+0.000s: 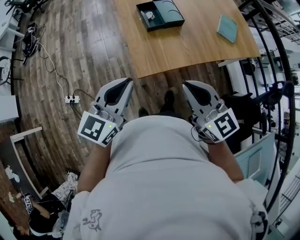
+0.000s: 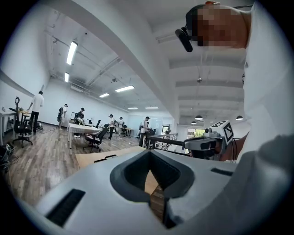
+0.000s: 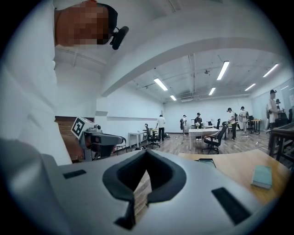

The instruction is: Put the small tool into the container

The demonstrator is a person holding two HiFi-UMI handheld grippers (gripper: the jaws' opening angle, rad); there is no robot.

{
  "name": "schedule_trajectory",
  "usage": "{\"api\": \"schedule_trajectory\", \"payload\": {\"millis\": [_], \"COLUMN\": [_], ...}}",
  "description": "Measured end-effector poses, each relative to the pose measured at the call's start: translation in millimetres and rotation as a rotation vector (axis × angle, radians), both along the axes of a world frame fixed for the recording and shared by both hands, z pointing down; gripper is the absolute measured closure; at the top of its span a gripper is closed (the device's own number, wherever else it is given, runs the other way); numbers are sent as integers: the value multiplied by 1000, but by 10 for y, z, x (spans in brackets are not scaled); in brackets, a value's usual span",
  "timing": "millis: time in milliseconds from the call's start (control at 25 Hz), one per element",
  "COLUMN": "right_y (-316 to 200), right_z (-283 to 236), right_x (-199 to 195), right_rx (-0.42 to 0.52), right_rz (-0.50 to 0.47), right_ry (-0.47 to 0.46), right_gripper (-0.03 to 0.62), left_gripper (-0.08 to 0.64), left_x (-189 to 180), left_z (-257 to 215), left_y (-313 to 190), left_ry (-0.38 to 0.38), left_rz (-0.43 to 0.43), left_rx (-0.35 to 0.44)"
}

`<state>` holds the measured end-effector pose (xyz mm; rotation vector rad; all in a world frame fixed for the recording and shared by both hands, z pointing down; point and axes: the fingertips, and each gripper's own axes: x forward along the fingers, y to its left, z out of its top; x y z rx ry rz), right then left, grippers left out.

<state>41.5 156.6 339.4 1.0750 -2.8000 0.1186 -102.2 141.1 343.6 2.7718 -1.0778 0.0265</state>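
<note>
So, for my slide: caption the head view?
Left gripper and right gripper, shut, before wooden table with open black case.

A person in a grey shirt (image 1: 164,178) stands at the near edge of a wooden desk (image 1: 197,47), holding both claws close to the body and well short of it. The left claw (image 1: 126,83) and right claw (image 1: 187,86) point toward the desk, each with its jaws together and empty. At the far side lies an open black case (image 1: 166,11) with a small pale thing (image 1: 150,15) in its left half. A teal pad (image 1: 227,27) lies to the right, well apart. A power strip (image 1: 71,99) lies on the floor (image 1: 93,47).
</note>
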Motion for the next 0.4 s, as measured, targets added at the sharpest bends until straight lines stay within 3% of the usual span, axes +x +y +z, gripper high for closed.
{"api": "schedule_trajectory", "payload": {"millis": [400], "right_y": [-49], "right_z": [-9], "right_x": [160], "right_rx": [-2], "right_rz": [21], "right_ry": [11], "right_gripper": [588], "left_gripper": [554], "left_x": [40], "left_z": [3], "left_y": [-23], "left_ry": [4], "left_rz": [5], "left_rx": [-4]}}
